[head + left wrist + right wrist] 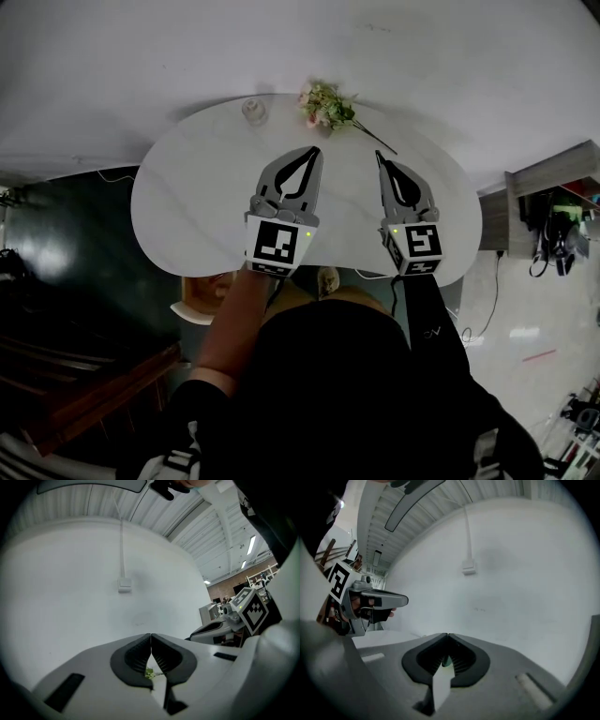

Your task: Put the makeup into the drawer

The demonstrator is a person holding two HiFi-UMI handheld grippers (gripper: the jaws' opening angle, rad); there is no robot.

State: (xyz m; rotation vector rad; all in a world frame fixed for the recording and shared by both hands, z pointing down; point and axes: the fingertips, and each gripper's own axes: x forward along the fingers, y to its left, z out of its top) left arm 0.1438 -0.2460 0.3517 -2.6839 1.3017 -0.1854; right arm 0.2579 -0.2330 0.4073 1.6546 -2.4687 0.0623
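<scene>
A white table (187, 197) with rounded ends stands against a plain white wall (281, 37). At its far edge lies a sprig of pale pink flowers (326, 106) with green leaves, its thin stem trailing to the right. Near it, to the left, sits a small clear glass object (254, 111). A wooden cabinet (553, 178) stands off the table's right end. On the wall, a white cable runs down to a small white box (124, 585). The ceiling overhead is ribbed, with strip lights (251, 544).

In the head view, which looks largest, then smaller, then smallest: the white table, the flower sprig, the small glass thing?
Largest to smallest:
1. white table
2. flower sprig
3. small glass thing
</scene>
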